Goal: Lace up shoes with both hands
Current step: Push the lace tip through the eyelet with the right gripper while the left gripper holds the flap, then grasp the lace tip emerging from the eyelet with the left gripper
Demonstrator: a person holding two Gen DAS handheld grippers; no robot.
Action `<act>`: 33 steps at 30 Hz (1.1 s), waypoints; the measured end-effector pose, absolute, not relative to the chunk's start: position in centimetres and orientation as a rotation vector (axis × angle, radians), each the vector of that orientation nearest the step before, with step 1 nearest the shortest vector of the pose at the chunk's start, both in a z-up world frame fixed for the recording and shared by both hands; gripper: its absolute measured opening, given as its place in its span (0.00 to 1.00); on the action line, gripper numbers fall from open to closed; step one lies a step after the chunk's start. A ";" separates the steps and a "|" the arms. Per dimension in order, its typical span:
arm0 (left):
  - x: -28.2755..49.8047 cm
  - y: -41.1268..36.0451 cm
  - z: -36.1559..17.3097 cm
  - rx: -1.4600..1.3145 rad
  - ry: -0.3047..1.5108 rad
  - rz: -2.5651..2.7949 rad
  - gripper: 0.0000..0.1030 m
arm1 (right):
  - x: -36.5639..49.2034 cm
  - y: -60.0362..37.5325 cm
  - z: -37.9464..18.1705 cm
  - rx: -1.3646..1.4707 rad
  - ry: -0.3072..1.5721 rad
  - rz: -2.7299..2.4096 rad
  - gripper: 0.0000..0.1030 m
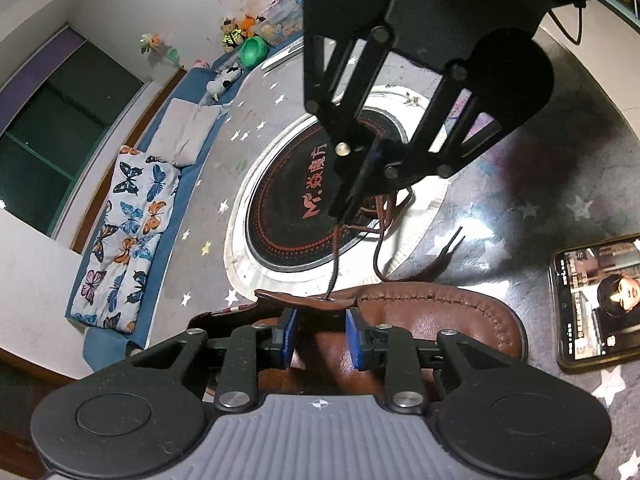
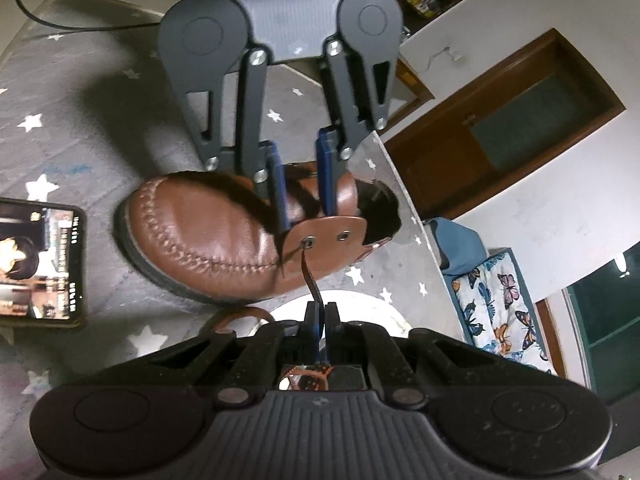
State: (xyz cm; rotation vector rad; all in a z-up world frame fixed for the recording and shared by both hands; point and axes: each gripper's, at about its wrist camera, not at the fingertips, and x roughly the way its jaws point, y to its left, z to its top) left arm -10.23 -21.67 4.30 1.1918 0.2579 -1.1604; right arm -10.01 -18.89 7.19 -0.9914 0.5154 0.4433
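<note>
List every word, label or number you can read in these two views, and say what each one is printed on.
"Mr.焱魔方", in red: on the black round hob set into the table.
Phone screen: lines of small text, too small and blurred to read.
Brown shoe, lace and both grippers: no lettering visible.

Grey star-print tabletop (image 1: 520, 200) under clear cover. Carries brown leather shoe (image 1: 440, 316), lit phone (image 1: 596, 300) beside toe, round inset cooker plate (image 1: 288, 216) mid-surface.
</note>
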 end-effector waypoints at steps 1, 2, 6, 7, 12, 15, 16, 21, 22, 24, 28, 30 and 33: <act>-10.3 -21.8 4.3 1.190 0.257 -1.162 0.28 | -9.8 -18.9 7.2 -0.986 0.516 0.436 0.02; -10.3 -21.8 4.3 1.186 0.260 -1.165 0.27 | -9.6 -19.0 7.1 -0.979 0.517 0.430 0.02; -10.3 -22.1 4.0 1.175 0.285 -1.174 0.18 | -9.0 -19.1 6.9 -0.942 0.527 0.428 0.02; -10.3 -22.1 4.1 1.164 0.294 -1.176 0.17 | -8.8 -19.0 6.8 -0.939 0.527 0.428 0.02; -9.9 -21.6 4.3 1.108 0.328 -1.174 0.14 | -8.3 -19.1 6.6 -0.910 0.530 0.424 0.02; -9.8 -21.2 4.8 1.093 0.332 -1.184 0.15 | -8.2 -19.2 7.0 -0.888 0.526 0.427 0.02; -9.7 -21.1 5.0 1.087 0.337 -1.187 0.15 | -8.2 -19.3 7.1 -0.883 0.525 0.427 0.02; -9.8 -20.6 5.2 1.102 0.324 -1.185 0.15 | -8.0 -19.5 7.1 -0.877 0.530 0.428 0.02; -9.8 -20.5 5.3 1.108 0.316 -1.184 0.15 | -8.0 -19.5 7.1 -0.878 0.529 0.428 0.02; -9.7 -20.4 5.5 1.114 0.307 -1.174 0.15 | -7.9 -19.5 7.1 -0.877 0.528 0.430 0.02; -9.7 -20.6 5.3 1.138 0.298 -1.167 0.14 | -7.9 -19.6 7.2 -0.877 0.529 0.431 0.02; -9.9 -20.8 5.0 1.144 0.295 -1.181 0.14 | -8.0 -19.5 7.2 -0.876 0.529 0.430 0.02; -10.0 -21.2 4.4 1.165 0.291 -1.175 0.14 | -8.2 -19.4 7.1 -0.874 0.529 0.429 0.02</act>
